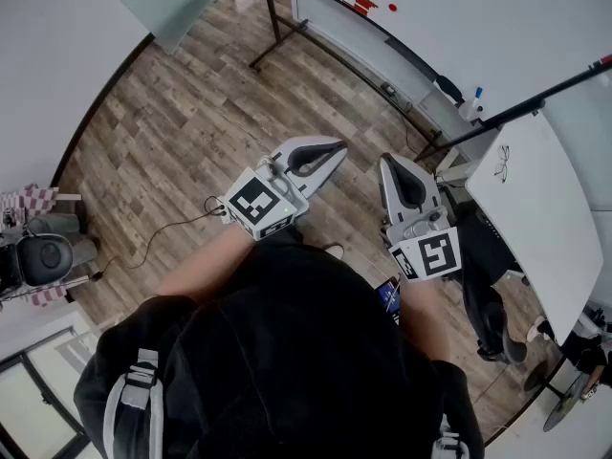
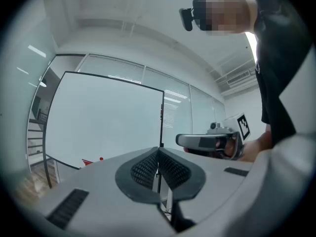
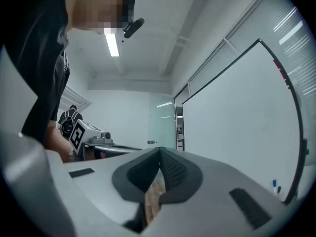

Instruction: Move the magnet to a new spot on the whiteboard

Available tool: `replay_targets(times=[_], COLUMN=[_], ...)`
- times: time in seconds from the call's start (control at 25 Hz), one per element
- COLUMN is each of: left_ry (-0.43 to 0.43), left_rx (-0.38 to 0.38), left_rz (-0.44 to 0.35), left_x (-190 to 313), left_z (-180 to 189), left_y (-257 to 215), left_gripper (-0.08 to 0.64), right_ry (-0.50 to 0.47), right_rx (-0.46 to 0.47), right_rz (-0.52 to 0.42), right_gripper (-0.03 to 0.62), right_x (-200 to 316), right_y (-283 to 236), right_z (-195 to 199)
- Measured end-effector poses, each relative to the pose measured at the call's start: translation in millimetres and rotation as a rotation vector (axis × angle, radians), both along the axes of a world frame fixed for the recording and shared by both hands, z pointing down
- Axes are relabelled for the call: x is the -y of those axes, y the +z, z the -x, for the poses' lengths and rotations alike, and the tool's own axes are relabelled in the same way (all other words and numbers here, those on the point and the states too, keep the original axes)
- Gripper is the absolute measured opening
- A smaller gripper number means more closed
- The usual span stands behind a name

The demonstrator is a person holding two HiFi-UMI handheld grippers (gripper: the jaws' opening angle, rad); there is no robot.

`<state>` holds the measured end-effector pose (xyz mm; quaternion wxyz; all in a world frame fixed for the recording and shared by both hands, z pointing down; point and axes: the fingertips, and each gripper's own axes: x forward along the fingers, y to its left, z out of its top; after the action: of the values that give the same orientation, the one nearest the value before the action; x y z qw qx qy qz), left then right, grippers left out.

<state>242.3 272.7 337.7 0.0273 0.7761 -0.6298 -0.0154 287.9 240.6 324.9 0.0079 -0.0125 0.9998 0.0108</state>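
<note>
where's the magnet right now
The magnet shows as a small red dot on the whiteboard at the top of the head view, just right of a red mark near the board's lower edge.

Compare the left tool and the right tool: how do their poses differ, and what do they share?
The left tool slants forward and rightward; the right tool points ahead, slightly leftward. The left tool's view shows the red magnet on the whiteboard; the right tool's does not. Both are shut and empty.
</note>
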Motion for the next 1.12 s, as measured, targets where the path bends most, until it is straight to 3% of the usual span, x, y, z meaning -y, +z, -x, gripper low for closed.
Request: replay_targets(times=[0.24,0.52,1.12], left_ry=[-0.041,-0.051,-0.004], left_rx=[0.048,0.072,0.082], left_rz=[-0.002,0.007,-0.004], left_x=[0.9,-1.2,-5.4], left_z=[-24.8,-21.1,49.6], left_y=[-2.5,0.4,-0.3], left_gripper=[0.005,0.005,0.005], right_ry=[-0.014,-0.045,-0.012], right_rx=[0.012,0.001,-0.008], right_rz=[0.0,0.04,0.042], right_gripper=[-0.006,-0.006,-0.006], right_x=[0.9,-1.8,-7.9], right_y=[0.0,4.5,7.1], right_z=[-25.9,-23.5,45.1])
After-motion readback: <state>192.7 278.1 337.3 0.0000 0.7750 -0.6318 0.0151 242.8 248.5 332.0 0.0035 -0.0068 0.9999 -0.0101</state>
